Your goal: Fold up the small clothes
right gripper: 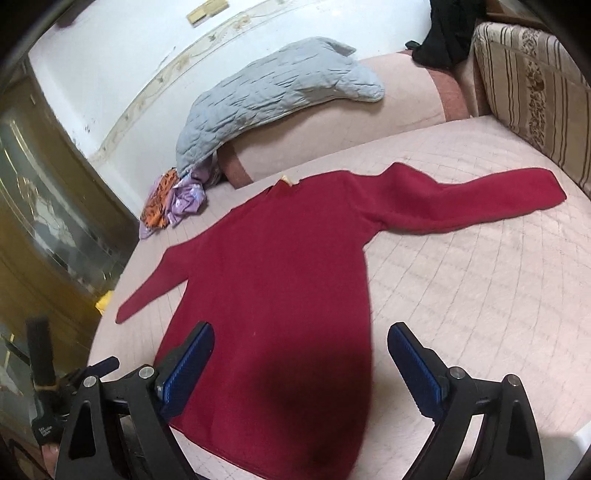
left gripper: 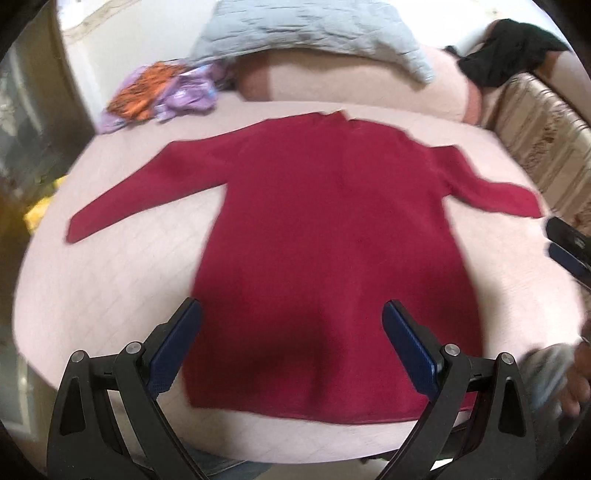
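The red sweater (left gripper: 325, 229) lies flat in the middle of the bed (left gripper: 122, 288). Both the left gripper (left gripper: 291, 347) and right gripper (right gripper: 301, 369) are wide apart, empty. Grabbing one layer could bunch it.

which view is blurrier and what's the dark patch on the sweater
Left wrist view: more motion blur, the sweater edges and pillow smeared; the dark patch near the hem looks like a shadow between the open left gripper fingers. Right wrist view: sharper, quilt stitching readable; a similar shadow ahead of the open right gripper. Both bend straight lines at the rims, fisheye.
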A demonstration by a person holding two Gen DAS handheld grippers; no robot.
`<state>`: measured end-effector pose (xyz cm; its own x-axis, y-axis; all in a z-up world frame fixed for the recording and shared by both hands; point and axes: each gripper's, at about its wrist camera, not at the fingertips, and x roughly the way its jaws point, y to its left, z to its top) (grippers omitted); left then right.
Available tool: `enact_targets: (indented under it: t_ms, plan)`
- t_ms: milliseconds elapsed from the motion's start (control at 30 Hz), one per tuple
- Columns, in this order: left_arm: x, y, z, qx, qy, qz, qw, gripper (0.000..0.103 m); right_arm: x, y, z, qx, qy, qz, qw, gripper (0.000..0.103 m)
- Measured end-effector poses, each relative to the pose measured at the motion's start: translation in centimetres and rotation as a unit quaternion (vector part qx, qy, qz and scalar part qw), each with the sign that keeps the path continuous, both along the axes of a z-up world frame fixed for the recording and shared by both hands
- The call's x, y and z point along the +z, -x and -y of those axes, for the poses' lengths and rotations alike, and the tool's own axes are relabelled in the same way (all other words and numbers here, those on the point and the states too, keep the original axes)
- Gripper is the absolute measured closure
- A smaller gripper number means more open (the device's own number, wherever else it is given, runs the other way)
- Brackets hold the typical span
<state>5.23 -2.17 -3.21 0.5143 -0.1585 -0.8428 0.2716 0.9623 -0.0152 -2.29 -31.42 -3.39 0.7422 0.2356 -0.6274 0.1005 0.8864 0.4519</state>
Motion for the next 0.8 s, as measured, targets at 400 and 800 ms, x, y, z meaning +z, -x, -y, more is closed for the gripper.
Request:
enact_targets:
  t_ms: [400, 800]
  plan:
    - [0.6, -7.0, 12.0, -0.041, 0.095, -0.061, 0.9927, 0.005, 0.2, -2.9, 17.6, -0.099, -0.125, 0.009, 0.987, 0.018]
    - [-4.4, -11.1, 27.0, -0.127, 0.139, -0.122, 0.9744, 0.007, -8.1, -4.6, 37.7, -0.241, -0.156, -0.066, 0.955, 0.043]
